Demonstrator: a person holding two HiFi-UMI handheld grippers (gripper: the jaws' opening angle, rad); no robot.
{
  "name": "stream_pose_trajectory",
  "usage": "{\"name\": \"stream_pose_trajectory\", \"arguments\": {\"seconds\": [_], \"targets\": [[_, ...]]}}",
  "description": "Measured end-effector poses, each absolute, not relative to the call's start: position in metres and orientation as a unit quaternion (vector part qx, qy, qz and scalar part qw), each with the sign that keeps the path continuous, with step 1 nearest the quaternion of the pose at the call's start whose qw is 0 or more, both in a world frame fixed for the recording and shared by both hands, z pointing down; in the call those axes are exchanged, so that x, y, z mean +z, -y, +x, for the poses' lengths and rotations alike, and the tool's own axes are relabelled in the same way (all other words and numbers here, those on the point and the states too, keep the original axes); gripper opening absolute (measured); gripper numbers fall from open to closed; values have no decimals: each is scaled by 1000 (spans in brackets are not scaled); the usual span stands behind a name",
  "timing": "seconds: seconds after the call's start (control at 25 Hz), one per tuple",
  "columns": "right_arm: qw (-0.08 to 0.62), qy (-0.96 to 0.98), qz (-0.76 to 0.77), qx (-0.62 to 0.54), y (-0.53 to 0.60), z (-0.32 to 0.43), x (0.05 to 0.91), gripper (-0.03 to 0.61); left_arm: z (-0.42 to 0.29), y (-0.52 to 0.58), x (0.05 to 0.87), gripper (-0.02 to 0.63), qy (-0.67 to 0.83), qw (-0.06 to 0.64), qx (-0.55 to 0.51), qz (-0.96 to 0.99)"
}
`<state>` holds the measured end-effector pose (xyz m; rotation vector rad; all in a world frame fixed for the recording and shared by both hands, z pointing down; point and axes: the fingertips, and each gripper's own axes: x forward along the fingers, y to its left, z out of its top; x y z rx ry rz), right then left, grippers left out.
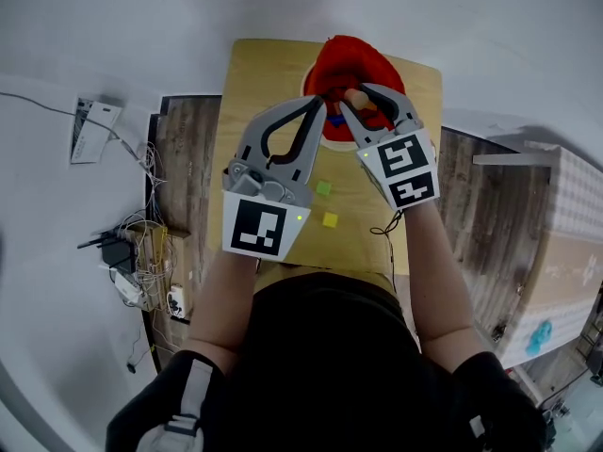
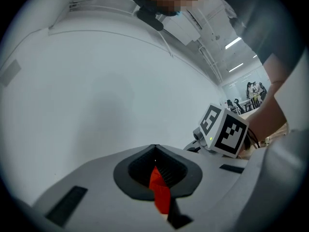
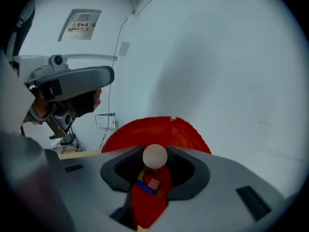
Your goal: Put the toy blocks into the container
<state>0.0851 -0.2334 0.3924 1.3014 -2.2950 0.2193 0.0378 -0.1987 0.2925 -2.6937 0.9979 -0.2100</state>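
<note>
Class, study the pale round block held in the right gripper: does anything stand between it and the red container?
Nothing visible does. The right gripper holds the pale round block over the red container, whose open mouth shows a few blocks lying inside. The left gripper is off to one side.

Container at the far end of the counter, blocks inside it, round block in the right gripper above its opening, left gripper just left, loose block and second block on the counter nearer the person.
</note>
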Motion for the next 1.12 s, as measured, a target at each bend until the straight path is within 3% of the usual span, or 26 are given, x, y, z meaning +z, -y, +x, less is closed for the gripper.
{"name": "stream_pose_trajectory", "arguments": {"seconds": [0.16,0.56,0.6,0.64,1.12], "targets": [[276,837,464,91,235,86,407,169,40,204,301,9,-346,123,-77,-927],[254,841,473,70,233,92,397,192,44,207,310,9,-344,114,-86,-928],[249,840,479,61,232,94,393,173,45,206,310,9,-343,115,-86,-928],[240,838,488,49,231,96,387,31,45,205,309,9,-342,117,-85,-929],[148,830,535,-49,196,84,306,29,30,181,282,9,-309,143,-64,-938]]}}
